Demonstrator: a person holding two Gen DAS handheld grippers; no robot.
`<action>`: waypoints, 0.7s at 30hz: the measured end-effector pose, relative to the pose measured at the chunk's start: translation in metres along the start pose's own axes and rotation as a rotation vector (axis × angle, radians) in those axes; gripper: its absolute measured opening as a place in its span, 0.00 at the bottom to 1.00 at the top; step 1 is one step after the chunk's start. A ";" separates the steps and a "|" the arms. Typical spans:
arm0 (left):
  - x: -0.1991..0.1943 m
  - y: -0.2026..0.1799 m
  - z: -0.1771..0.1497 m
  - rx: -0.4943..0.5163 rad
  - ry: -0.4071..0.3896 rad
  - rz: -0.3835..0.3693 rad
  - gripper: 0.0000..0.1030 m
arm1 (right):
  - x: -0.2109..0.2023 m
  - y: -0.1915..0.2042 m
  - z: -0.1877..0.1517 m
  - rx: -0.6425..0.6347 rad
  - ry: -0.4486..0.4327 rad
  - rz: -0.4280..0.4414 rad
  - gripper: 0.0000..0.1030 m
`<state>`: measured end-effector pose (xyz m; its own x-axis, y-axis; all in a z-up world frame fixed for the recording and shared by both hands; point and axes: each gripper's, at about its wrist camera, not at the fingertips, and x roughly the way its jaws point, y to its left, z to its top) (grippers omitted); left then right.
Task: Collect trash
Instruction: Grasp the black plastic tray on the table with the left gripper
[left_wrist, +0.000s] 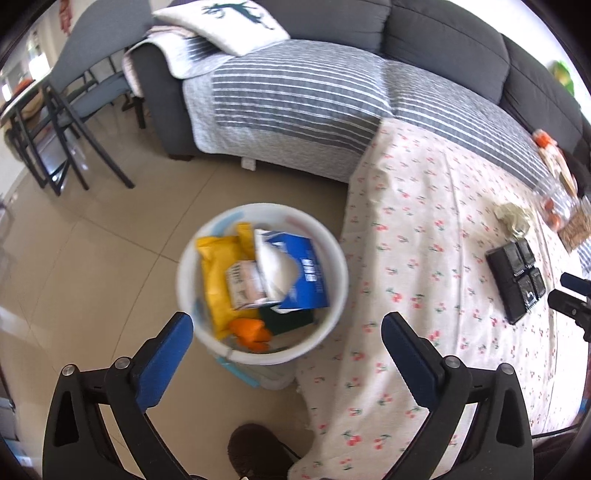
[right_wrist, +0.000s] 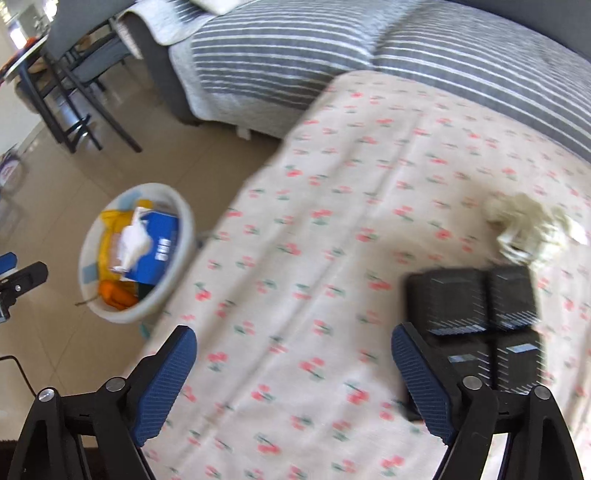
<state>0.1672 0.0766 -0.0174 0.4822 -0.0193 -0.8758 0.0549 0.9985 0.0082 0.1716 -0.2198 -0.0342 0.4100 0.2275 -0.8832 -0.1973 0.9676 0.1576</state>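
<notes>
Both sets of jaws were held spread and empty. Ahead of the left gripper (left_wrist: 286, 325) the bin (left_wrist: 334, 258) was seen on the floor, already loaded. Beyond the right gripper (right_wrist: 293, 341), crumpled paper (right_wrist: 528, 229) was left on the table (right_wrist: 332, 229), likely for collection.

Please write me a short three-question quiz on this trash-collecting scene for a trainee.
1. True or false: the white bin stands on the floor beside the flowered cloth.
2. What lies on the cloth right next to the black tray? A) crumpled tissue B) a spoon C) a shoe
3. What is each gripper holding?

Key:
1. True.
2. A, the crumpled tissue.
3. Nothing: the left gripper and the right gripper both stand open and empty.
</notes>
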 end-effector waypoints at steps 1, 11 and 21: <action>0.001 -0.012 0.001 0.016 0.003 -0.006 1.00 | -0.005 -0.010 -0.004 0.012 -0.002 -0.015 0.89; 0.021 -0.148 0.011 0.172 0.062 -0.121 1.00 | -0.050 -0.116 -0.046 0.177 -0.029 -0.183 0.93; 0.047 -0.246 0.019 0.132 0.111 -0.315 0.97 | -0.069 -0.182 -0.087 0.272 -0.003 -0.234 0.93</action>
<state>0.1930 -0.1711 -0.0516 0.3261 -0.3118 -0.8924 0.3012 0.9291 -0.2146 0.1020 -0.4210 -0.0404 0.4191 -0.0041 -0.9079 0.1463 0.9872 0.0631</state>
